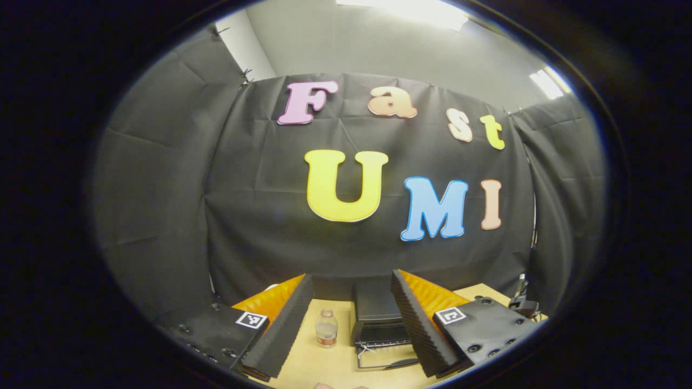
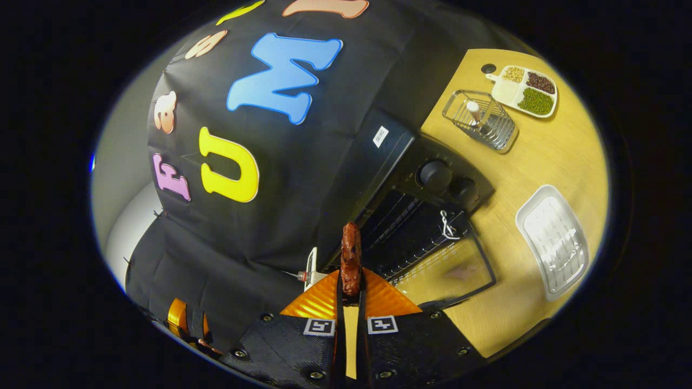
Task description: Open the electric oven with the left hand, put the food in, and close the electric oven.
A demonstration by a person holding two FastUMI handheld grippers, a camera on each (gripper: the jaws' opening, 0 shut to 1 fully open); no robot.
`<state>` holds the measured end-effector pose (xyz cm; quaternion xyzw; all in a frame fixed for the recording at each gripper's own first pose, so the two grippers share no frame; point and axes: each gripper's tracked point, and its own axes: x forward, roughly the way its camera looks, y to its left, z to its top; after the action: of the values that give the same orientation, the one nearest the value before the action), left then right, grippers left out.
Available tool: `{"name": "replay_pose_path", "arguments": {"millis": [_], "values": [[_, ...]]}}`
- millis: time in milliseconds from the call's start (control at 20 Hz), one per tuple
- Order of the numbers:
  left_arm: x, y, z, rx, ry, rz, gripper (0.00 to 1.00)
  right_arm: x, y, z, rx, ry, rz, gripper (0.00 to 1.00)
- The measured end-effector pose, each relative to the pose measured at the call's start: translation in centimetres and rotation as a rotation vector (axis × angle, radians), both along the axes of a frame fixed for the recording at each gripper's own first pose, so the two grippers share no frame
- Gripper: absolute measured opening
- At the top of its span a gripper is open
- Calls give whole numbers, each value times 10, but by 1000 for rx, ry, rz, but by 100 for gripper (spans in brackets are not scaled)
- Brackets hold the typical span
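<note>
Creased black cloth wall (image 1: 259, 216) encloses the booth on three sides. Above it, a plain grey room wall (image 1: 378, 48) with bright ceiling lights (image 1: 405, 8). Below, a light wooden tabletop (image 2: 540, 156).

Electric oven (image 2: 427, 178): black, two round knobs on its control panel, standing on the tabletop (image 2: 540, 156) against the booth wall, glass door (image 2: 448, 265) dropped open and flat. Food (image 2: 351, 258): reddish-brown, elongated piece, upright, pinched between the right tongs (image 2: 350, 294) just beside the open door.
</note>
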<state>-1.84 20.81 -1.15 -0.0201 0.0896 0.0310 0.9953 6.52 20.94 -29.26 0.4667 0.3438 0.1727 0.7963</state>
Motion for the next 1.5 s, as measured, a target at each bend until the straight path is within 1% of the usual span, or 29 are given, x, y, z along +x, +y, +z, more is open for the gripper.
{"name": "replay_pose_path", "arguments": {"millis": [100,150,200,300,500,700,750,800,850,900,950,1000,1150,1250,1300,1350,1400,1450,1500], "values": [[-1,7,-7,-5,16,13,97,16,11,-21,17,38,-33,7],[-2,11,-9,-5,24,18,100,24,18,-34,25,58,-56,7],[-2,14,-11,-2,31,22,97,33,22,-45,24,77,-79,8],[-5,22,-15,11,43,32,98,47,27,-63,21,113,-128,7],[-6,38,-26,13,70,56,100,72,38,-82,20,122,-186,7],[-6,54,-37,-6,97,90,100,97,41,-91,52,122,-258,7],[-6,59,-39,-8,98,98,97,98,42,-92,46,129,-271,9],[-5,63,-39,-11,99,105,97,100,39,-95,23,135,-281,11],[-3,65,-41,-18,99,111,97,101,36,-101,-22,149,-286,13],[-1,66,-42,-27,101,114,100,98,34,-104,-59,154,-284,16],[0,65,-45,-37,102,116,97,98,31,-104,-84,158,-277,25],[4,64,-47,-47,102,113,100,97,29,-106,-113,156,-271,27],[14,54,-50,-57,101,96,100,85,17,-103,-198,162,-253,41],[20,43,-48,-58,93,74,100,78,10,-100,-237,154,-223,42],[22,36,-49,-60,93,63,100,75,9,-94,-241,143,-211,39],[24,27,-51,-64,96,51,100,74,5,-94,-267,141,-196,64],[27,21,-51,-68,96,40,100,70,4,-95,-303,140,-177,67],[29,14,-51,-70,94,30,100,66,1,-91,-334,125,-159,83],[29,7,-49,-72,90,22,100,63,-1,-88,-360,109,-146,83]]}}
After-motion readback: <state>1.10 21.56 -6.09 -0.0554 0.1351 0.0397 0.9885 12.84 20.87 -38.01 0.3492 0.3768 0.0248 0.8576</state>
